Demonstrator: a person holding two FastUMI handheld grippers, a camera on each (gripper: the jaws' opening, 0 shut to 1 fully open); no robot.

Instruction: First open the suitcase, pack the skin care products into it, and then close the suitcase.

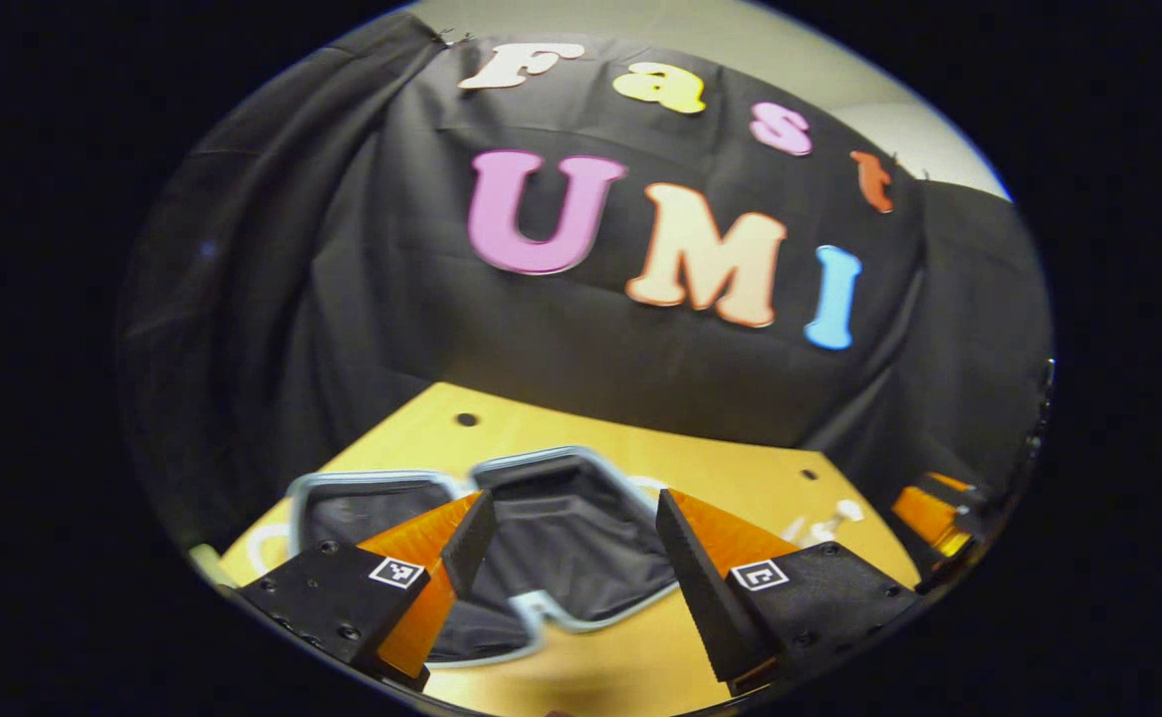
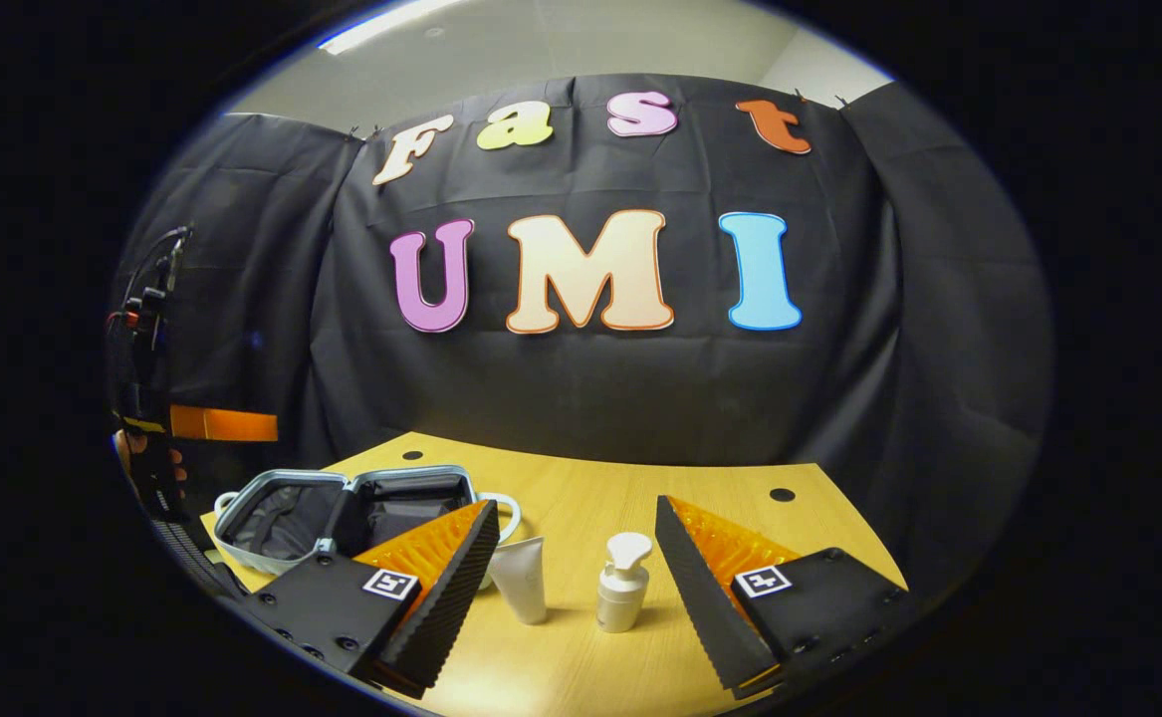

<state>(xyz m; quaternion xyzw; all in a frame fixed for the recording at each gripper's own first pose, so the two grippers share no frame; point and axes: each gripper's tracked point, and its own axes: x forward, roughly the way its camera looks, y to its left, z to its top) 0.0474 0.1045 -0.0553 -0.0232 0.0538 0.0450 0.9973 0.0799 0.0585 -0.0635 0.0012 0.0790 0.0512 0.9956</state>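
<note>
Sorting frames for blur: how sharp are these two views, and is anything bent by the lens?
Left gripper view: soft, smeared suitcase rim and table edge. Right gripper view: crisp pump bottle and tube; the fisheye bows the table's far edge.

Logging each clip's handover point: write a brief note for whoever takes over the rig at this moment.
Left gripper: open, empty, above the suitcase.
Right gripper: open, empty, facing the two products.
Small grey-rimmed suitcase with dark lining: lying open on the yellow wooden table.
White squeeze tube and white pump bottle: standing upright on the table beside the suitcase.
Done: suitcase opened.
Left: pack both products, close the suitcase.
</note>
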